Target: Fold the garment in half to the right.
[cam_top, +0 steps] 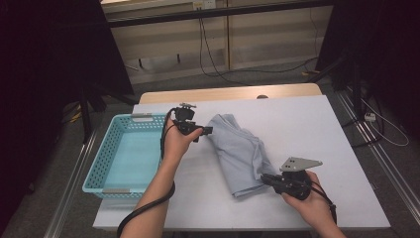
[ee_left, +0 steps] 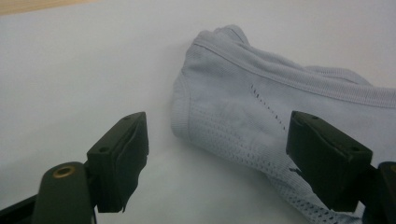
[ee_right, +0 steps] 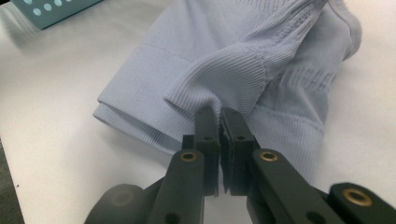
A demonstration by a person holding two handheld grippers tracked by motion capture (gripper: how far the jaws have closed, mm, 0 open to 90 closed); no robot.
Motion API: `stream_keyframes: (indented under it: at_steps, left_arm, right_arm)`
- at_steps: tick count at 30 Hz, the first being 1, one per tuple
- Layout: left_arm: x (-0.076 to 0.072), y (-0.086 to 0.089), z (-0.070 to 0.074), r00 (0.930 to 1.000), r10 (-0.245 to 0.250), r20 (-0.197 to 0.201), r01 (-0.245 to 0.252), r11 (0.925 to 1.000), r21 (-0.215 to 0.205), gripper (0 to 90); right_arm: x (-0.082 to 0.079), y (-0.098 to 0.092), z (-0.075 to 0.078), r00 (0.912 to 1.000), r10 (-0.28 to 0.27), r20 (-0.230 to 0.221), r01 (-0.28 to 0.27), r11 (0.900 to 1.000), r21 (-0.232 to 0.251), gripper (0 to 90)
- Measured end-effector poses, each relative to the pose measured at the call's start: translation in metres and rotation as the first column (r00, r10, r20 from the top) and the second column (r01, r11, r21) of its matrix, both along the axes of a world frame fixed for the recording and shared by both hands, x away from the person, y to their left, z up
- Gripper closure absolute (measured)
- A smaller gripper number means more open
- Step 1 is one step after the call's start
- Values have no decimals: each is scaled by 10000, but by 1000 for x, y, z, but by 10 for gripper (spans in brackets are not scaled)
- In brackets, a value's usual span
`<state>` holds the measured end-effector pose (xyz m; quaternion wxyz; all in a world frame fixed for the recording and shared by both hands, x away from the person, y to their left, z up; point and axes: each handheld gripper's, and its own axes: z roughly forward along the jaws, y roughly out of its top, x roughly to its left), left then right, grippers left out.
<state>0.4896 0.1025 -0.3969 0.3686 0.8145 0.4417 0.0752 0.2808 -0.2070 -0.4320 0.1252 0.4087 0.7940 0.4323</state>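
Note:
A folded pale blue knit garment [cam_top: 241, 153] [ee_left: 243, 88] [ee_right: 224, 51] lies on the white table [cam_top: 302, 124], running from the middle toward the near right. My left gripper [cam_top: 208, 131] [ee_left: 217, 123] hovers at the garment's far end with its jaws wide apart, and the cloth's corner lies between them untouched. At the garment's near end my right gripper [cam_top: 265, 179] [ee_right: 219, 115] is shut, its jaws pinching a ribbed fold of the cloth.
A light blue perforated basket [cam_top: 99, 166] [ee_right: 51, 9] stands at the table's left side, close to my left forearm. Bare table top stretches to the right of the garment and along the front edge. Cables lie on the floor behind the table.

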Motion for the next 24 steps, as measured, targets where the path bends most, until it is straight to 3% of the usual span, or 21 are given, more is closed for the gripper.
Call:
stream_keyframes:
  at_steps: [10,14,19,24]
  left_arm:
    - [-6,3,-1,10000,-44,52,43,9999,108,204]
    - [-10,1,0,9998,-162,89,161,9998,101,196]
    - [-12,-2,-1,9996,-294,46,293,9994,170,186]
    - [-14,-5,-3,9992,-409,38,408,9989,214,180]
  right_arm:
    - [1,-3,9,9992,-212,327,214,9998,-53,835]
    - [6,-11,15,9974,-661,273,661,9978,-10,713]
    - [13,-18,23,9943,-1030,286,1019,9941,377,602]
    - [24,-18,36,9931,-1123,341,1100,9921,610,517]
